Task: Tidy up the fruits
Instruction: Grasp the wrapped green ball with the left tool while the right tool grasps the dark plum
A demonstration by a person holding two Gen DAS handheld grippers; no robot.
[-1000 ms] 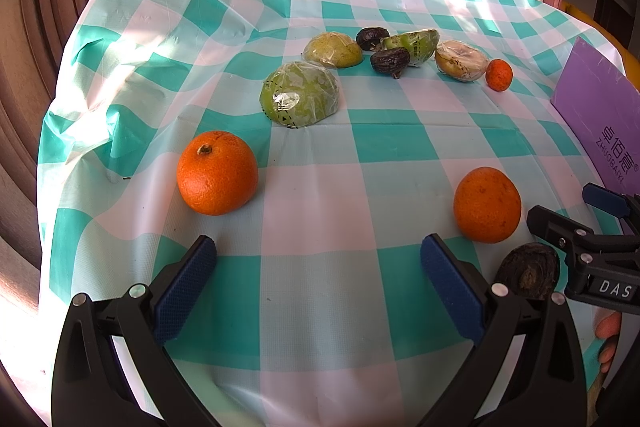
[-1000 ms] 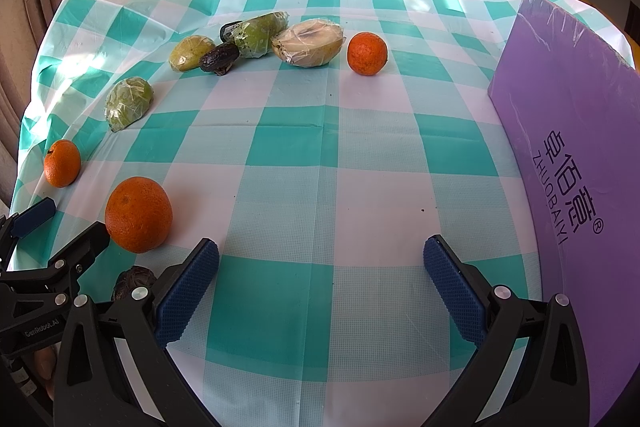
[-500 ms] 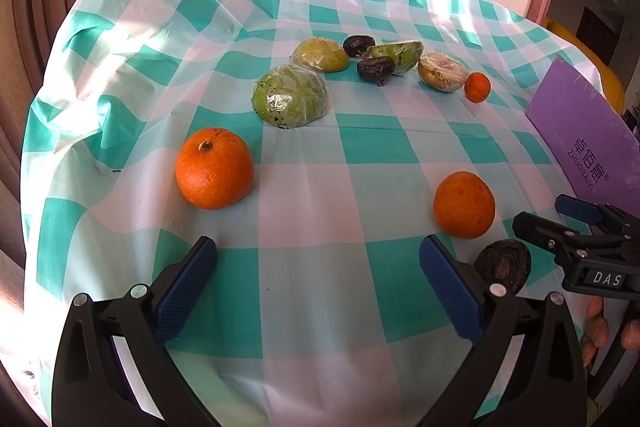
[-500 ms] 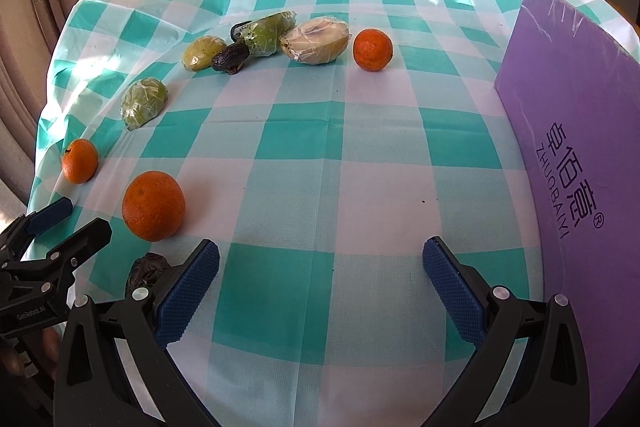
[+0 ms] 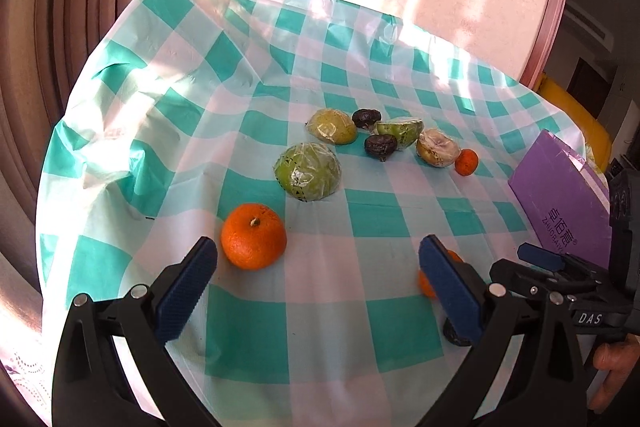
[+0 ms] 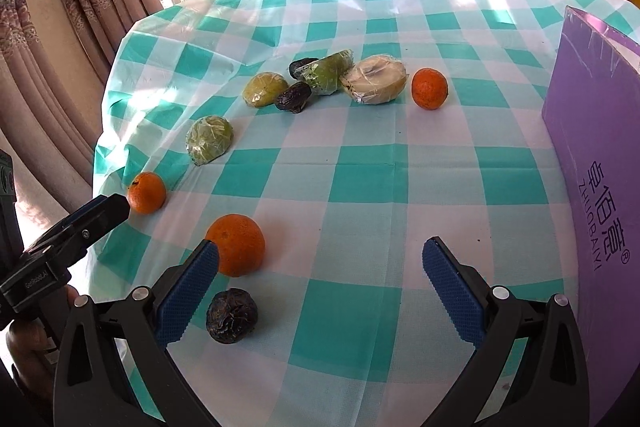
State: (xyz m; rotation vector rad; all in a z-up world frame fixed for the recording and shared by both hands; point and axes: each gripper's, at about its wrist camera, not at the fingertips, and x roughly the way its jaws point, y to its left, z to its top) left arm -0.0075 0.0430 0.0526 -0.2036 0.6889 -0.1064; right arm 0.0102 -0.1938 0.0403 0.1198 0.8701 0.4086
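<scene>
Orange, glossy, dimpled: large orange (image 6: 238, 245) sits on tablecloth (image 6: 360, 179), touching right gripper (image 6: 320, 281) left finger; jaws spread wide, empty. Wrinkled dark passion fruit (image 6: 232, 315) just in front of orange. Film-wrapped green halves (image 6: 210, 139) cluster well beyond orange. Purple box (image 6: 600, 147) far right of orange. Left gripper (image 5: 318, 279) released, empty, stemmed orange (image 5: 254, 241) near its left finger. Teal-white checked cloth, creased; curtains behind.

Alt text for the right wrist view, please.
The open right gripper hovers over a teal-checked tablecloth, an orange and a dark wrinkled fruit near its left finger. Wrapped fruit halves lie farther back; purple box right.
</scene>
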